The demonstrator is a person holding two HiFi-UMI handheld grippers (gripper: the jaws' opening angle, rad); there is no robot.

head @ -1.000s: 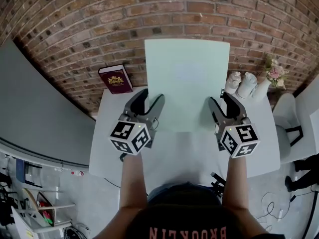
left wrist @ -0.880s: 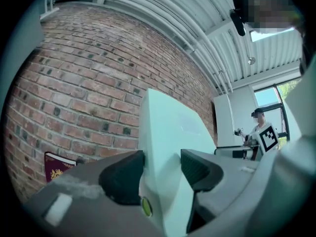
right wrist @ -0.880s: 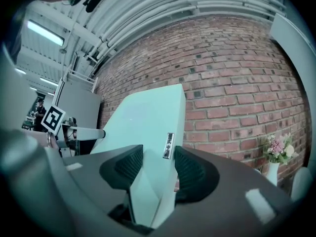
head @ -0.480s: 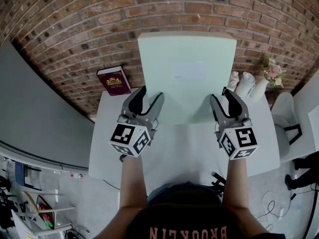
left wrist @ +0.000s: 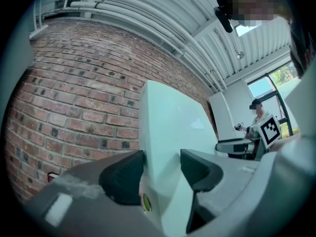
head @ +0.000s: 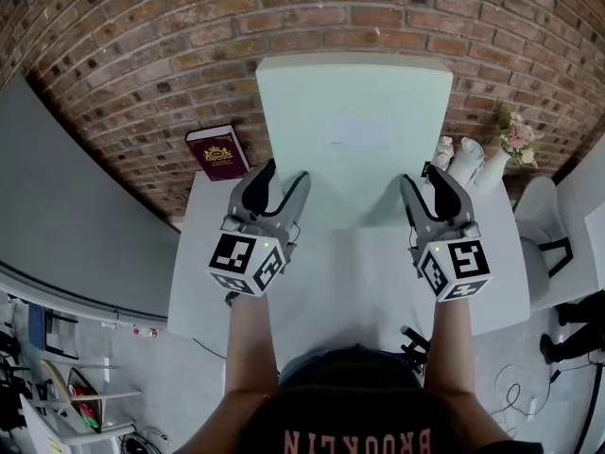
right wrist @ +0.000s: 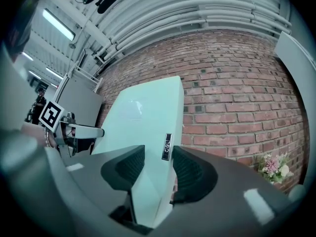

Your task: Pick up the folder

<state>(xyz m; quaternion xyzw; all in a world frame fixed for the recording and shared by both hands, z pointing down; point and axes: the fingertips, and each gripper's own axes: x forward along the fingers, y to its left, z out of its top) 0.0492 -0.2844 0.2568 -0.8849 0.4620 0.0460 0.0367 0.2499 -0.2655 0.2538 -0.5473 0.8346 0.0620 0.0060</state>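
One pale folder (head: pixel 354 102), left gripper (head: pixel 284 182) jaws clamping it, right gripper (head: pixel 424 180) jaws closing on it

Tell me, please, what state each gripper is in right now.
Left gripper: closed on the folder's left edge.
Right gripper: holding the folder's right edge between its jaws, which are closing.

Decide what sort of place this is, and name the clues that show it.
Probably an indoor workshop or lab-style room rather than a home: a bare brick wall, exposed ceiling pipes under ribbed metal sheeting, and a plain white table set against the wall.
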